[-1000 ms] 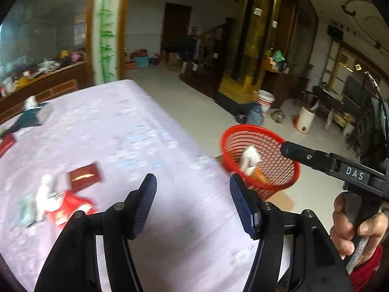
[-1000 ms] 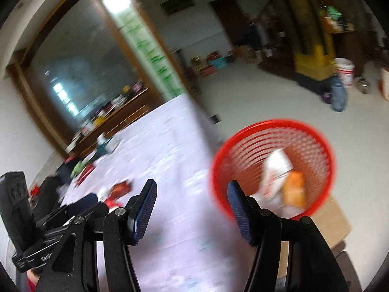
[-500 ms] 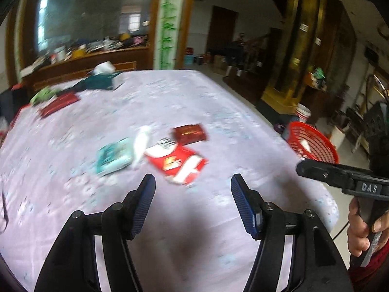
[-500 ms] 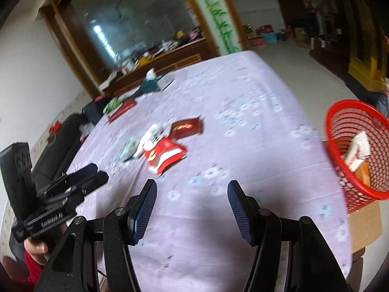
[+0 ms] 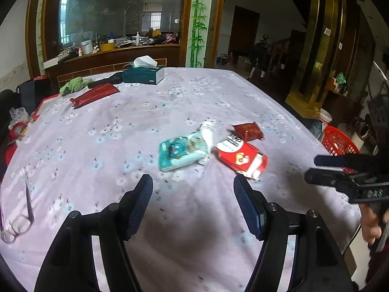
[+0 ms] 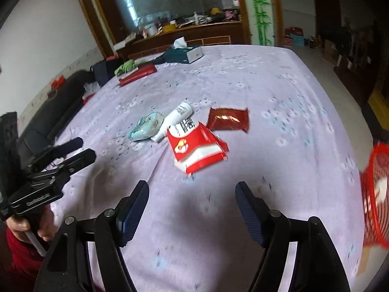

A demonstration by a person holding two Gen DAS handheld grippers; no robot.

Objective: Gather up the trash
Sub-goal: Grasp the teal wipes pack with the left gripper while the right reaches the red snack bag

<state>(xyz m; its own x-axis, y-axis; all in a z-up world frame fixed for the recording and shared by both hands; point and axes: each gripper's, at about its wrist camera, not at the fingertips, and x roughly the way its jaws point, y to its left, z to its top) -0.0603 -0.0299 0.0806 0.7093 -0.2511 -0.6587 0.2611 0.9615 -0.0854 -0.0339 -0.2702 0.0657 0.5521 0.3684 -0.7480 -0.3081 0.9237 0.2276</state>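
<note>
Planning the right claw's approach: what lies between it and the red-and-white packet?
Only bare tablecloth between right claw and red-and-white packet, per right wrist view.

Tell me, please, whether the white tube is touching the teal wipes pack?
Touching: in the left wrist view the white tube lies overlapping the edge of the teal wipes pack, with no tablecloth visible between them.

Table point(image 5: 218, 92) covered in lilac floral cloth. Far end: teal tissue box point(image 5: 143, 76) with a white tissue sticking up, green rag point(image 5: 74, 85) just left of it, long dark-red packet point(image 5: 93, 94) lying flat near the rag. Near-left edge: eyeglasses point(image 5: 17, 223), folded arm pointing up the table. Left edge: crumpled clear plastic point(image 5: 18, 115). Behind the table: wooden counter point(image 5: 116, 51) cluttered with bottles and containers, big glass pane above it, bamboo-painted pillar point(image 5: 198, 19) to its right. White bucket point(image 5: 324, 119) on the floor by the gold-trimmed column.
</note>
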